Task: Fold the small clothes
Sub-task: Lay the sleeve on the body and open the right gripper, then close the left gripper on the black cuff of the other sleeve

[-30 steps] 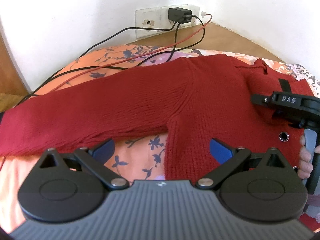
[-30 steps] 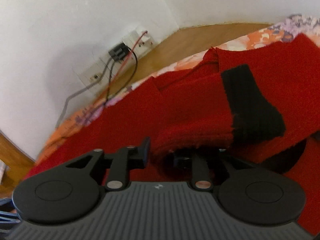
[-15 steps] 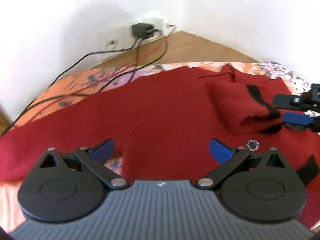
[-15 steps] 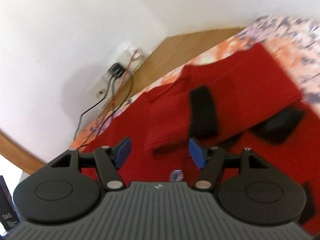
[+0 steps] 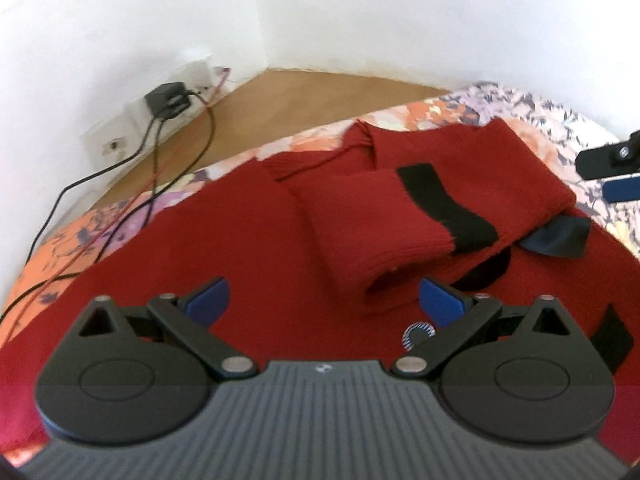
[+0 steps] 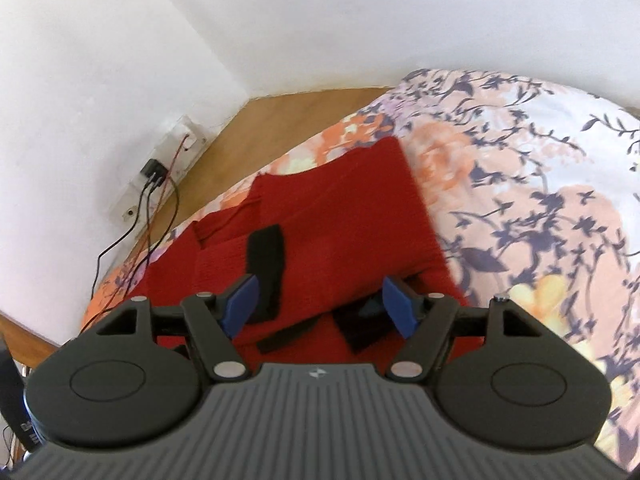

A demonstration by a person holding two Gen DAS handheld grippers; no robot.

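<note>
Left wrist view
- left gripper [image 5: 323, 300]: jaws wide apart, nothing between the blue pads [image 5: 208, 298]; hangs over the sweater body.
- dark red knitted sweater [image 5: 224, 248]: spread flat on the bed, fills most of the lower frame.
- folded sleeve with black cuff band [image 5: 384, 224]: laid back across the sweater body, cuff end pointing toward the gripper, fold edge loose and slightly puffed.
- small round metal eyelet [image 5: 418, 334]: on the knit just inside the right pad.
- black trim pieces [image 5: 558, 236]: at the sweater's right side, partly under the folded sleeve.
- right gripper [image 5: 616, 172]: only its tip shows at the right frame edge, over the bedsheet; from here cannot tell its opening.
- floral orange and lilac bedsheet [image 5: 532, 116]: visible beyond the sweater's far edge.
- black charger plugged into white wall socket strip [image 5: 166, 100]: black and red cables [image 5: 148, 168] trail from it across the wooden floor onto the bed.

Right wrist view
- right gripper [image 6: 318, 306]: jaws wide apart, empty; held above the sweater's right edge.
- sweater [image 6: 344, 216]: lies left of centre, its right edge against bare bedsheet [image 6: 520, 200].
- black cuff band [image 6: 266, 268]: just behind the left blue pad [image 6: 240, 306], not touching that I can tell.
- socket strip and charger [image 6: 154, 170]: on the white wall at left, cables dropping to the bed.
</note>
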